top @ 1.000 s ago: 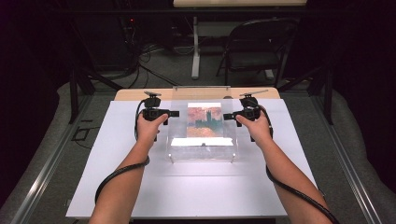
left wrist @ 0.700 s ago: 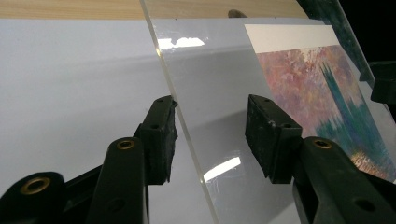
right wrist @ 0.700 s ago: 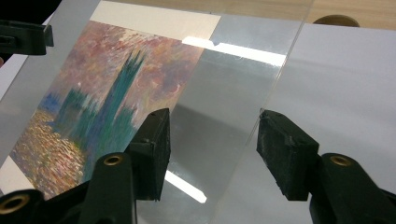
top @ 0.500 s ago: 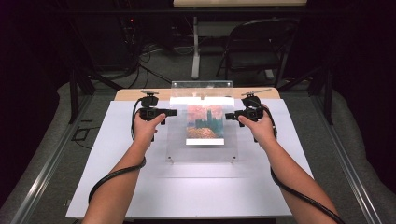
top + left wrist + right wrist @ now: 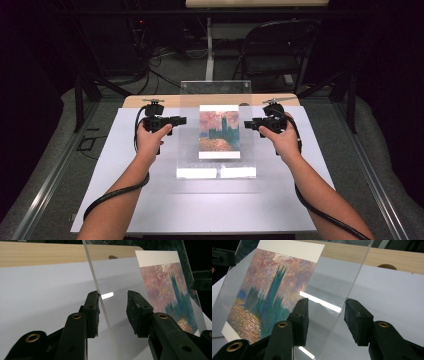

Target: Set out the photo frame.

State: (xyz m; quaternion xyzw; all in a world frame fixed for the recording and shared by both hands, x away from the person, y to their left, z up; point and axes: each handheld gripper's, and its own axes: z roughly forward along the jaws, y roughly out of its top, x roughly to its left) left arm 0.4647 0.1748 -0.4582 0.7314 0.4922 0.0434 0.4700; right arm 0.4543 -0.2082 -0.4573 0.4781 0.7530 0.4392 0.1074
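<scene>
We see a clear acrylic sheet standing tilted near the far edge of the desk, its lower edge resting on the white surface and its top leaning away toward the far side. A painted print of a tower at sunset lies against the sheet, at its middle.

The left gripper sits at the sheet's left edge and the right gripper at its right edge, 1 hand to each side, about equally near. In the left gripper view, the 2 jaws stand apart with the sheet's edge running up between them; it lies close against 1 pad, but we see a gap to the other, so the grip is not closed. In the right gripper view the jaws also straddle the sheet's edge, parted, with the edge just at the far pad.

The sheet's long axis runs up and away from both grippers, its width spanning between them. We judge that the next move turns on both jaws closing squarely across that thin edge at matching heights.
</scene>
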